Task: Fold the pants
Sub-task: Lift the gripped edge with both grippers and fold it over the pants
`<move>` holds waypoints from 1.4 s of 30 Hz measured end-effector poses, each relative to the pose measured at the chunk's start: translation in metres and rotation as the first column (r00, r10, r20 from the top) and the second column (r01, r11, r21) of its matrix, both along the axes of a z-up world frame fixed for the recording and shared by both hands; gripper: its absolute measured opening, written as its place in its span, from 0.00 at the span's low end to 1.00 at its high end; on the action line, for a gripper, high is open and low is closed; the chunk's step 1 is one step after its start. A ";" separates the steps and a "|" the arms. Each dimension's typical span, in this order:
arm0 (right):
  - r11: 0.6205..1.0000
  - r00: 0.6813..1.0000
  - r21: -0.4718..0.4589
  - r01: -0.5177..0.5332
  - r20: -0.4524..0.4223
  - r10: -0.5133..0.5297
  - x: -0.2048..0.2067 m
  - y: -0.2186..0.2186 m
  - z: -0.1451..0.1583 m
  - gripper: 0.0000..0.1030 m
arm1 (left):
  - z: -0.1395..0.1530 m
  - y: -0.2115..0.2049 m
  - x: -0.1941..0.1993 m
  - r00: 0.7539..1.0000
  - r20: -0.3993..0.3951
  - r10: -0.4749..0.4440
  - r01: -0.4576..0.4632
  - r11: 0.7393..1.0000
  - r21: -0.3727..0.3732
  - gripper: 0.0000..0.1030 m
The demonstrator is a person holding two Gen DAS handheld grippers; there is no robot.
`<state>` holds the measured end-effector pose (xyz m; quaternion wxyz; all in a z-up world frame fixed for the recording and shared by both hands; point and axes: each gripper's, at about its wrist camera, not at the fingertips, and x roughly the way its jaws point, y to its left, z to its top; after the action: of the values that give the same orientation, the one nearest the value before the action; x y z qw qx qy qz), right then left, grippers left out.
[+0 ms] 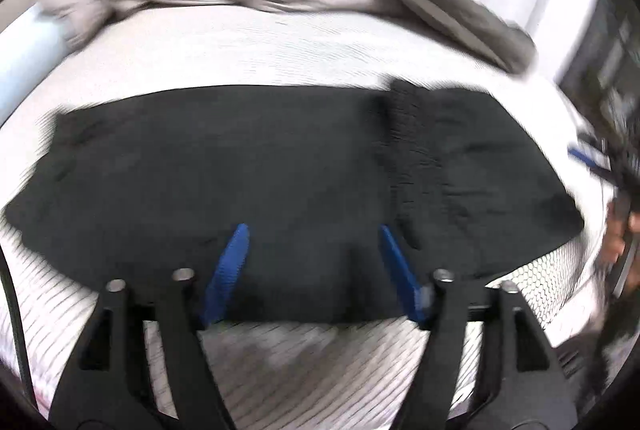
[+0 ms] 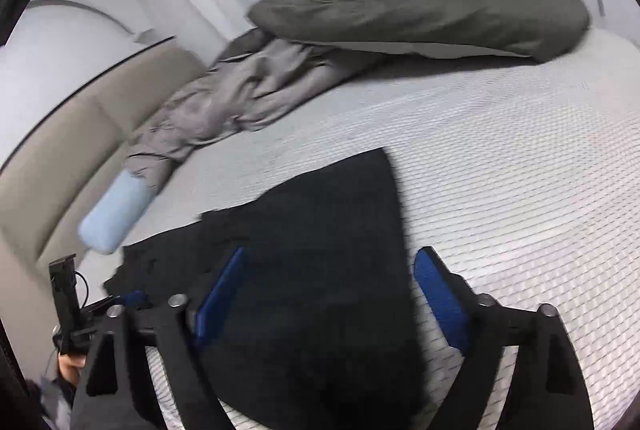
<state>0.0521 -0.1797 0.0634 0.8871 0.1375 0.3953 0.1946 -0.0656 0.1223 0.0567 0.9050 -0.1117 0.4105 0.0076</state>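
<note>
Hovering over the black, soft-knit pants [image 1: 256,166], I take them as my landmark: they lie flat on the white ribbed mattress [image 1: 280,46], laid crosswise before me, already doubled into a long dark band with a puckered waistband fold towards its right end.

Beyond the pants' far left end lies a pale blue cylindrical bolster [image 2: 114,218], and past it runs a rumpled grey quilt [image 2: 224,98], which meets a darker olive-grey duvet [image 2: 420,18] bunched well beyond the pants' far edge.

My left gripper [image 1: 314,236] hangs over the near edge of the pants, its blue fingers [image 1: 230,270] spread wide with nothing pinched between them; the cloth lies loose underneath. My right gripper [image 2: 332,274] sits above the pants' right end, also spread wide, one blue pad over the dark cloth and the other over bare mattress, holding nothing.

I judge that one fold is laid down and let go, and the pants wait for the next. The picture is blurred, so I cannot tell how neat the edges are. The next move calls for pinching both layers at one end, lifting them together, and carrying that end across to the other without dragging the lower layer askew.
</note>
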 end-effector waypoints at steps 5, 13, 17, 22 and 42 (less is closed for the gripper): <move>0.999 0.999 -0.012 -0.035 -0.019 0.035 -0.002 0.015 -0.008 0.85 | -0.007 0.090 -0.054 0.951 -0.033 0.306 -0.307 0.934 -0.183 0.87; 0.998 0.999 0.046 -0.040 -0.033 0.041 0.007 0.021 -0.020 0.85 | -0.028 0.150 -0.030 0.875 -0.060 0.481 -0.475 0.826 -0.302 0.72; 0.998 0.998 0.041 -0.037 -0.047 0.039 0.005 0.011 -0.021 0.85 | -0.032 0.163 -0.013 0.828 -0.103 0.551 -0.554 0.778 -0.295 0.07; 0.998 1.000 0.058 -0.015 -0.026 0.017 0.001 -0.003 -0.013 0.85 | 0.020 0.123 -0.005 0.861 0.084 0.502 -0.487 0.860 -0.154 0.01; 0.968 0.968 0.032 0.249 0.013 -0.250 -0.022 -0.101 0.006 0.85 | 0.058 -0.271 0.094 0.865 0.048 -0.500 0.502 0.858 -0.110 0.74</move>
<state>0.0296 -0.2812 0.0696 0.9056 0.1979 0.3644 0.0887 0.0281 -0.1491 0.1147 0.8712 -0.0548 0.4170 -0.2533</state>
